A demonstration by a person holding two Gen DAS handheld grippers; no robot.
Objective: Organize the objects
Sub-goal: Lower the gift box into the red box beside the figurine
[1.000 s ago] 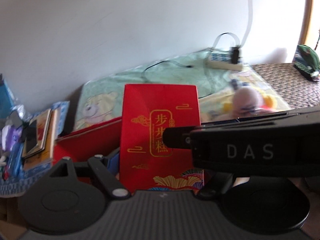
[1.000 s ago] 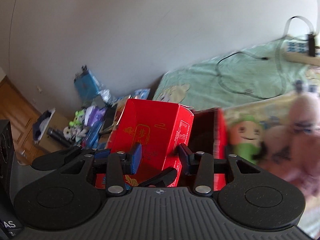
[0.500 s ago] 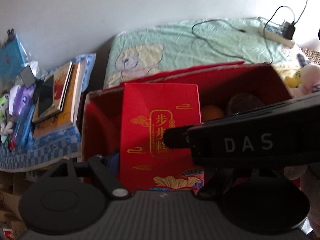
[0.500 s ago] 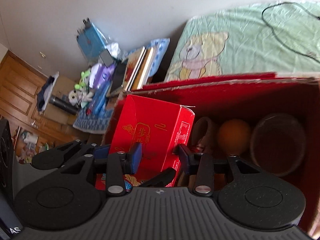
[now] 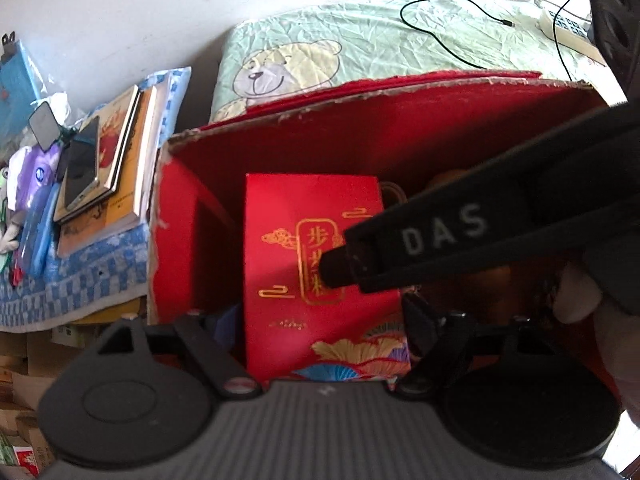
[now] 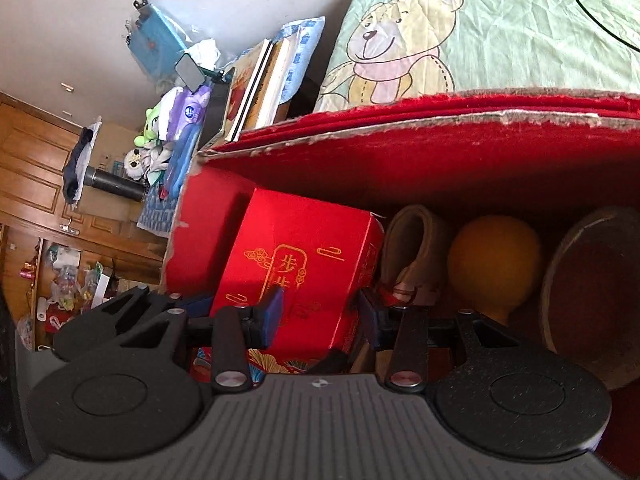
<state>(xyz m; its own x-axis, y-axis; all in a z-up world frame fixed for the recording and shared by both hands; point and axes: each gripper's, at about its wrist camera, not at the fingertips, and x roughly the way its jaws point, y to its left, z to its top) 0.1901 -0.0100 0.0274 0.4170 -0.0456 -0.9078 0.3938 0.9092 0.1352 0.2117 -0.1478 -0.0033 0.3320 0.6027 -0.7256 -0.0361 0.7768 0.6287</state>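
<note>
Both tongs reach down into the big red carton (image 6: 460,148) on the bed (image 6: 500,32). The left tongs (image 5: 320,320) pinch the red gift box (image 5: 316,256) by its sides, standing it at the carton's left end. The right tongs (image 6: 320,312) bracket the same box's upper corner; whether they press it I cannot tell. Beside it lie a beige roll (image 6: 416,248), an orange (image 6: 494,264) and a bowl (image 6: 592,280). Half a second ago the box stood higher, above the carton's rim; now it sits deep inside.
</note>
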